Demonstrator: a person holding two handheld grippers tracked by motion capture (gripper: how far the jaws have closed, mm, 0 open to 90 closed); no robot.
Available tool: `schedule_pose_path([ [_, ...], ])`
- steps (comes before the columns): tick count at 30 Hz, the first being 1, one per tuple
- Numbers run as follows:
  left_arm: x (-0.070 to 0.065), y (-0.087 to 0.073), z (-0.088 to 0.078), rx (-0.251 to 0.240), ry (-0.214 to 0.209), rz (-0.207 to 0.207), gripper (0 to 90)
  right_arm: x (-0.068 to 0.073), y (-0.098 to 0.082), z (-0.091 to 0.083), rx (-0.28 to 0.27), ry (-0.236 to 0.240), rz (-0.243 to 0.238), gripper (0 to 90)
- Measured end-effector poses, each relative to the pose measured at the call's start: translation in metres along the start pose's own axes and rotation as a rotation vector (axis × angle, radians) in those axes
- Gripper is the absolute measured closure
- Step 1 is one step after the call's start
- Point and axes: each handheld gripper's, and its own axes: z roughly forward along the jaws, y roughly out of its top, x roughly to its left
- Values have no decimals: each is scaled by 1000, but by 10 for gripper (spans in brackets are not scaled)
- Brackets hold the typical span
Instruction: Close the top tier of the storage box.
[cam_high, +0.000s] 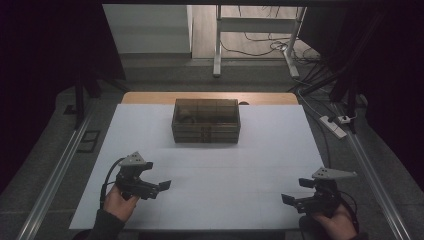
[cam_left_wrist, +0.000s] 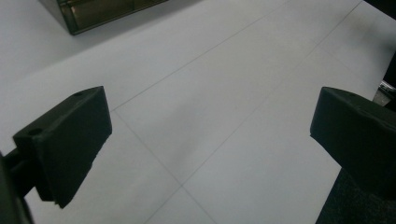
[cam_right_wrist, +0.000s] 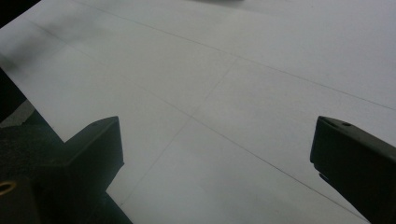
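Two tools, both with jaws spread wide, nothing held. Left tool (cam_high: 159, 186) low at near-left of table (cam_high: 260, 150); right tool (cam_high: 290, 200) low at near-right. Box (cam_high: 206, 120) sits at far centre, well apart from both, closer to left tool. We judge step as reach toward box. We advise: keep jaws wide, bring both tools forward and inward together, level with box sides, approach slowly. In left tool's view, box corner (cam_left_wrist: 93, 14) lies up-left, far beyond jaws.
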Motion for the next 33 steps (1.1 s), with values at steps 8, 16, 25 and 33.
schedule_pose_path([
  [8, 0, -10, -10, 0, 14, -21, 0, 3, 0, 0, -2, -3, -25, 26],
  [16, 3, -18, -22, -17, 31, -39, 0, 14, 0, 5, 47, -8, -149, 25],
  [25, 4, -33, -43, -43, 62, -75, 0, 11, 0, 2, 23, 6, -115, 20],
  [33, 1, -45, -55, -42, 81, -90, 0, 11, 0, 1, 15, 17, -117, 20],
])
